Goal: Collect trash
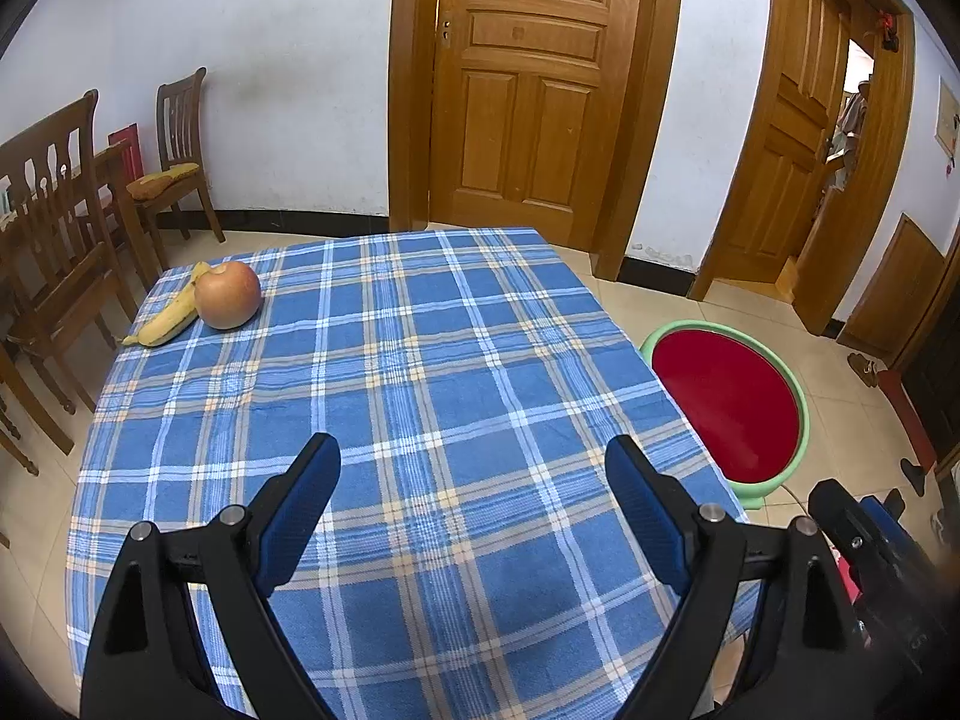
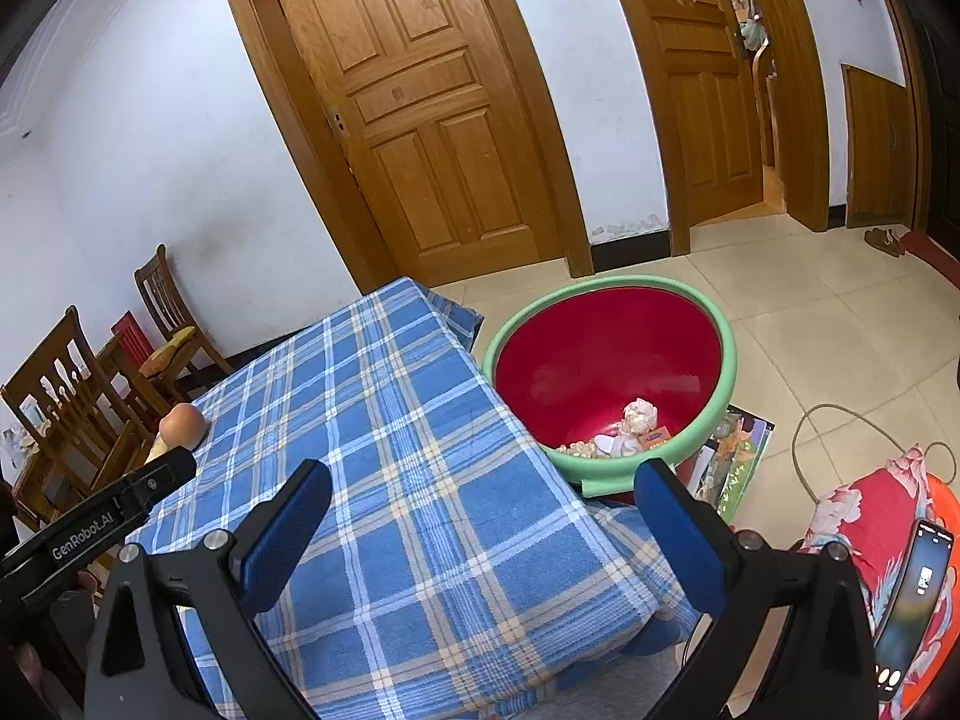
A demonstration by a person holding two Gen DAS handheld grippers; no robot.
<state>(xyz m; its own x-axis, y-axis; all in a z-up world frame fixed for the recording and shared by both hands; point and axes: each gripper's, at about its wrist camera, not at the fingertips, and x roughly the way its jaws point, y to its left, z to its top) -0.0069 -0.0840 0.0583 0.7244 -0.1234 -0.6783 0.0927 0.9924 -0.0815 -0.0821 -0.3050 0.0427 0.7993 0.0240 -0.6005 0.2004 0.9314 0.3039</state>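
Covering most of both views, the table [image 1: 420, 360] is seen draped in a blue plaid cloth, with nothing lying on the near part of it. Beside its right edge, on the floor, a red basin [image 2: 606, 360] with a green rim is set, and the trash [image 2: 630, 432] is already gathered in its bottom: crumpled paper, a small orange packet and some pale scraps. At the far left corner of the table an apple [image 1: 228, 294] is found touching a banana [image 1: 168, 315]; both look whole, so they are judged to be food and not waste, though a peel cannot be ruled out from this angle. The left gripper [image 1: 474, 480] is held low over the near cloth with its jaws spread wide and nothing between them; the right gripper [image 2: 480, 510] is likewise spread and empty, poised over the table's right corner just short of the basin. Little appears to be left to collect. If the banana is to be taken, it is judged soft and easily bruised, best held lightly across its middle; the apple is firm, round and smooth, and may slip unless pinched across its widest part.
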